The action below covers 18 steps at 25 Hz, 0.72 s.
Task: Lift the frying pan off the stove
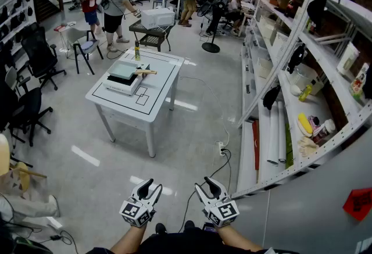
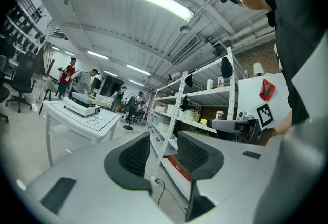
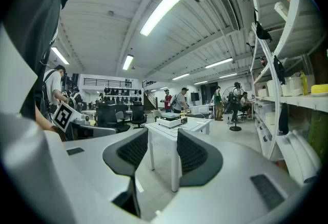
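While the frying pan [image 1: 124, 70] was seen resting on the stove [image 1: 119, 85], on a white table [image 1: 157, 96] well away, no part of the lift was judged done: approach, grasp and raising were left. One pan, one stove and two grippers were counted; the left gripper [image 1: 150, 188] and right gripper [image 1: 204, 185] were held with jaws apart, empty

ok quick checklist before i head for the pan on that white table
1. Left gripper open, empty: ok.
2. Right gripper open, empty: ok.
3. Frying pan sitting on the stove, handle sticking out: ok.
4. Pan within reach: not ok, the table stands well across the floor.
5. Floor cable away from feet: not ok, it runs close by them.
6. Pan hot or not: cannot tell.
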{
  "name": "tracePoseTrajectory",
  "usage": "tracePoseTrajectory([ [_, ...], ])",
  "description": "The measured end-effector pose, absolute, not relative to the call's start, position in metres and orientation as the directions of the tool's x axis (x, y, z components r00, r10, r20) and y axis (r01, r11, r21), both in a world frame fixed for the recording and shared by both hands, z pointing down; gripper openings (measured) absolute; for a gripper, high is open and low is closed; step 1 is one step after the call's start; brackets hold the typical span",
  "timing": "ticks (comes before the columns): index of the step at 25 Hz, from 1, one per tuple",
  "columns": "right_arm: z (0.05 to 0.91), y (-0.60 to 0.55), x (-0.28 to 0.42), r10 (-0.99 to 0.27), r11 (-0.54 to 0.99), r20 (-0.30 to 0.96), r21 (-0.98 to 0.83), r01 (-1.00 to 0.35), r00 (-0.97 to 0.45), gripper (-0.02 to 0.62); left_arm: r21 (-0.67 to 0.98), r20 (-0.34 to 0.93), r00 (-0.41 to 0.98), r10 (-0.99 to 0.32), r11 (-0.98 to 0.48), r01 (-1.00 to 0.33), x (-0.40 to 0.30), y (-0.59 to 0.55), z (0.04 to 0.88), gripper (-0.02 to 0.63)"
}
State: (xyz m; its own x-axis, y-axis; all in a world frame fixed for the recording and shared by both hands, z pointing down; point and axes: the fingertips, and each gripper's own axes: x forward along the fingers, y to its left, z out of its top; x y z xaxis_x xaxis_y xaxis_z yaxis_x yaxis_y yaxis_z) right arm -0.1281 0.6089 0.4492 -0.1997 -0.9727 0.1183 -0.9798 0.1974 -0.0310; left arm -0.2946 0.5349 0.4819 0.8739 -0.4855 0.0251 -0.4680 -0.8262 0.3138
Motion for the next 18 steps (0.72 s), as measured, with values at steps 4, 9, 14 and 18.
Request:
tracePoseTrajectory([
  [4, 0.438, 0.62, -0.134, -0.976, 0.201, 0.075, -0.046, -0.979, -0.204, 0.184, 0.298, -0.026, 0.863, -0.504, -0.829, -0.474, -0.299, 0.542, 0.447, 0.167],
  [9, 0.417, 0.63, -0.114, -0.98, 0.196, 0.032, -0.032, -0.98, -0.197, 0.173, 0.247, -0.054, 0.852, -0.521, -0.834, -0.494, -0.291, 0.56, 0.415, 0.167],
  [14, 0.411, 0.644, -0.116, -0.962, 0.274, -0.029, -0.11, -0.955, -0.273, 0.179, 0.278, -0.03, 0.842, -0.538, -0.814, -0.51, -0.287, 0.58, 0.411, 0.167],
  [18, 0.4, 0.654, -0.101, -0.961, 0.274, -0.06, -0.114, -0.955, -0.268, 0.179, 0.281, -0.038, 0.841, -0.539, -0.814, -0.509, -0.278, 0.587, 0.405, 0.167],
])
